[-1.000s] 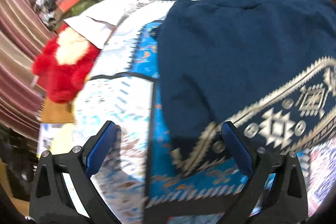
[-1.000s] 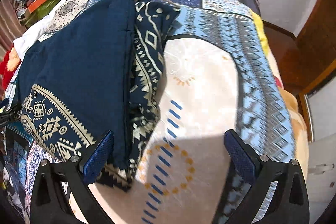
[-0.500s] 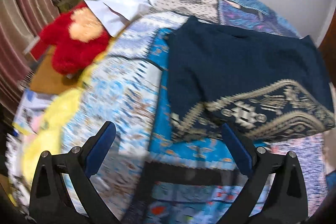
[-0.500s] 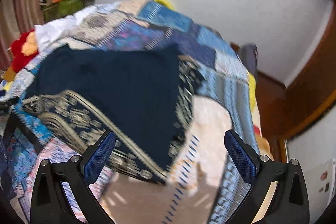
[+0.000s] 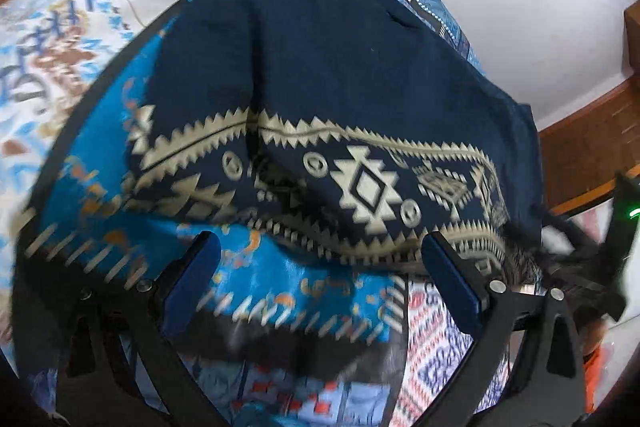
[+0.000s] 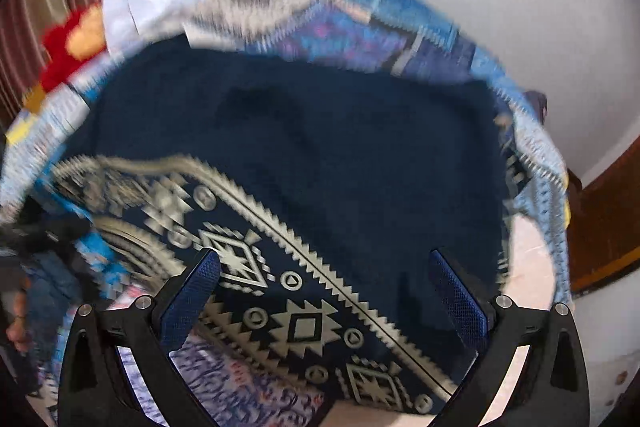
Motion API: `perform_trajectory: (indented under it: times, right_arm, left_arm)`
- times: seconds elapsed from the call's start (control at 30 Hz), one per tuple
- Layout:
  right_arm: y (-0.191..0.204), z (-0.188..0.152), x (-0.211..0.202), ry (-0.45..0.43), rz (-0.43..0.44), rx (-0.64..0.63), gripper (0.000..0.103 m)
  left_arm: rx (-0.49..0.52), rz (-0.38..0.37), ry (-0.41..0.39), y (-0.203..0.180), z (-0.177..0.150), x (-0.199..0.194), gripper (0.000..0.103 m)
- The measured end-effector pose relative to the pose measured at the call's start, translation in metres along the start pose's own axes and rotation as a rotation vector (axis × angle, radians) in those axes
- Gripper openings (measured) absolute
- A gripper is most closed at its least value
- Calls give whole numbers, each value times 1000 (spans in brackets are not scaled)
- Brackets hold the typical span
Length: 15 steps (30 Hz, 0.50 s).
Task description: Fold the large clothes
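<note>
A dark navy garment with a cream geometric border lies folded on the patterned bedspread, seen in the left wrist view and in the right wrist view. My left gripper is open and empty, just above the garment's near patterned edge, toward its left end. My right gripper is open and empty, hovering over the border band near the garment's front edge. The right gripper shows blurred at the right edge of the left wrist view.
The blue patchwork bedspread covers the bed. A red plush toy and a white cloth lie at the far left. Striped curtains hang on the left. A brown wooden frame stands on the right.
Both grippers have swung back in toward the garment's near patterned edge after pulling away. Both stay open and empty. The garment lies where it was.
</note>
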State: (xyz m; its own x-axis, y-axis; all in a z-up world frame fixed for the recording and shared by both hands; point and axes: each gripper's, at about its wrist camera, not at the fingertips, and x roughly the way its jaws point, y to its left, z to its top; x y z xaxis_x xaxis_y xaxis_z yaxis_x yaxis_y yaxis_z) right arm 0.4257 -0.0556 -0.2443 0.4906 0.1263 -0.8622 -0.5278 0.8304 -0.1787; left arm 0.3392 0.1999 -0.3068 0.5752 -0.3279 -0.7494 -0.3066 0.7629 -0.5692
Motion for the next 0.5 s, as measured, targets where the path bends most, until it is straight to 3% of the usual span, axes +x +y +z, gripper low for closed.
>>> perform_trajectory:
  times: [0.07,0.13,0.27,0.47,0.5]
  right_arm:
    - [-1,-4,24,68,37,21,103]
    - [-11,-7,31,65,90,82,103]
    - [-17,-5,31,68,122,84,103]
    - [-19,-8,32,52,124,74,103]
    - [-19,-9,32,53,131,73,103]
  left_arm:
    - [-44,-25,-4,3,6,8,102]
    - [-55,-55,-18,-1,13,12,102]
    - [-99,-102,-35,-7,28,27,102]
    - [-274,-190,-74,3,45,32,79]
    - [-303,-194,-86,6,45,30,68]
